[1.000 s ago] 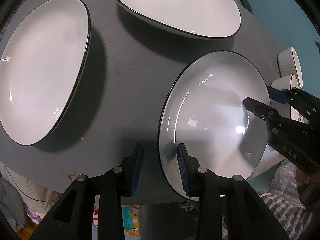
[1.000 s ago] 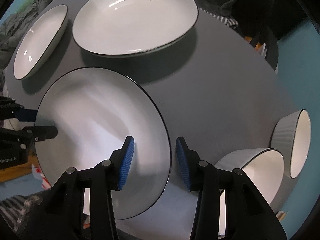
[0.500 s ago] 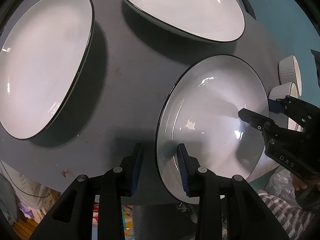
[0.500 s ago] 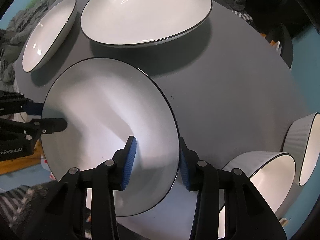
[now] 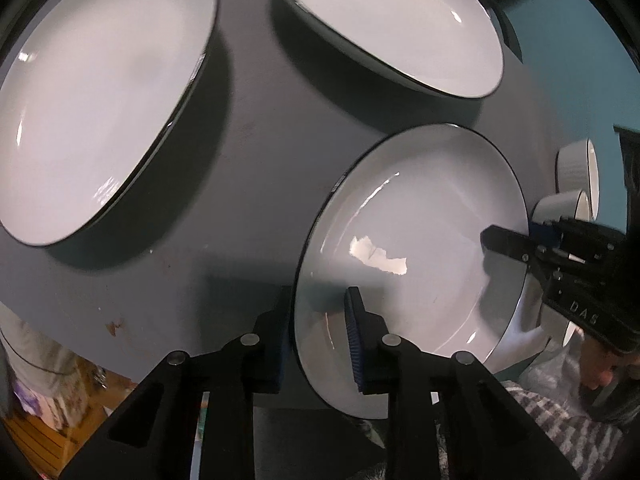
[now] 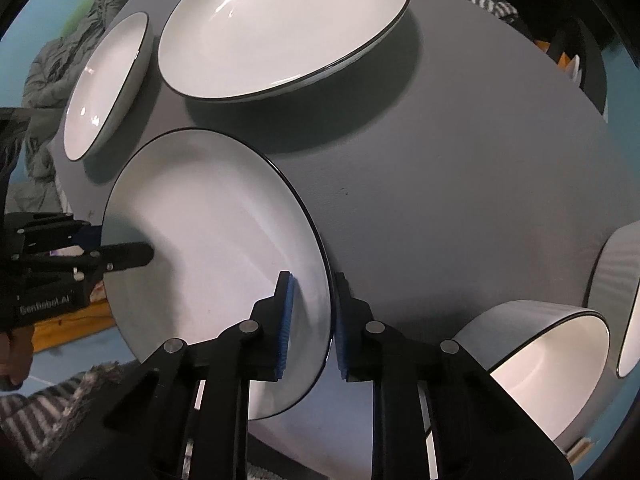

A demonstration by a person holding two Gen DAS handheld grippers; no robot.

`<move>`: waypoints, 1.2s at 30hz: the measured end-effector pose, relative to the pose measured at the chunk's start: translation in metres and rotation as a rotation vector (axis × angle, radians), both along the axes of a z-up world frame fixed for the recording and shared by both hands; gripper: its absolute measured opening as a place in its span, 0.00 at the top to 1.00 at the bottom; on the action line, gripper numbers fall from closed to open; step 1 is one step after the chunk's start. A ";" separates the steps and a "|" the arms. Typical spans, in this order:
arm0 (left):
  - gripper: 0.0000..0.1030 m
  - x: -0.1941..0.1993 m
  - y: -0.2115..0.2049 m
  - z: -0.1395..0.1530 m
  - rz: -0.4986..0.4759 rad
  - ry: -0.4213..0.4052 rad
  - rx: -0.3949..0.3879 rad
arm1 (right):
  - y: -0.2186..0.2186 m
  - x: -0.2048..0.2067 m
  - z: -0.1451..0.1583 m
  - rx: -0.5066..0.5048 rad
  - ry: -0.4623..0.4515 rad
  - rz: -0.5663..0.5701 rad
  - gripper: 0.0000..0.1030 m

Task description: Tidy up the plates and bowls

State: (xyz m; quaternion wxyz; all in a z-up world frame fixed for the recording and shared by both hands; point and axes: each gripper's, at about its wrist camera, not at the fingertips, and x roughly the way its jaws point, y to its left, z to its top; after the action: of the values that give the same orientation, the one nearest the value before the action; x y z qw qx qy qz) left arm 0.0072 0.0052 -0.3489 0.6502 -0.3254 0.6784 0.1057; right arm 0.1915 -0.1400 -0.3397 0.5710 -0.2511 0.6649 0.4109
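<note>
A white plate with a thin black rim lies at the near edge of the grey table. My left gripper straddles its left rim, jaws closing, one blue pad outside the rim and one on the inner face. My right gripper straddles the opposite rim the same way, its jaws also closing with the rim between the pads. Each gripper shows in the other's view: the right gripper and the left gripper.
Two larger white plates lie further back on the table; the right wrist view shows them too. Two ribbed bowls sit to the right. Striped cloth and clutter lie below the table's edge.
Both pairs of jaws have narrowed onto the plate's rim. The right gripper has come lower and further over its side of the plate.
</note>
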 end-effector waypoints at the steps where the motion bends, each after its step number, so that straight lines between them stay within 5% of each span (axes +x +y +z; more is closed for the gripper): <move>1: 0.78 -0.001 0.002 0.000 0.013 0.001 -0.006 | -0.002 -0.011 0.005 0.001 0.003 0.002 0.83; 24: 0.78 -0.008 0.008 0.019 0.066 0.001 0.045 | 0.000 -0.036 0.021 -0.025 -0.003 0.047 0.82; 36: 0.78 -0.001 -0.004 0.015 0.024 0.040 0.026 | -0.012 -0.020 0.023 -0.036 0.038 -0.049 0.84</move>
State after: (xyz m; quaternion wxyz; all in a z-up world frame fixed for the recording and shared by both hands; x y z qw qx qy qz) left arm 0.0064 0.0012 -0.3341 0.6392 -0.3229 0.6860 0.1289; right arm 0.1711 -0.1520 -0.3163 0.5636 -0.2370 0.6888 0.3896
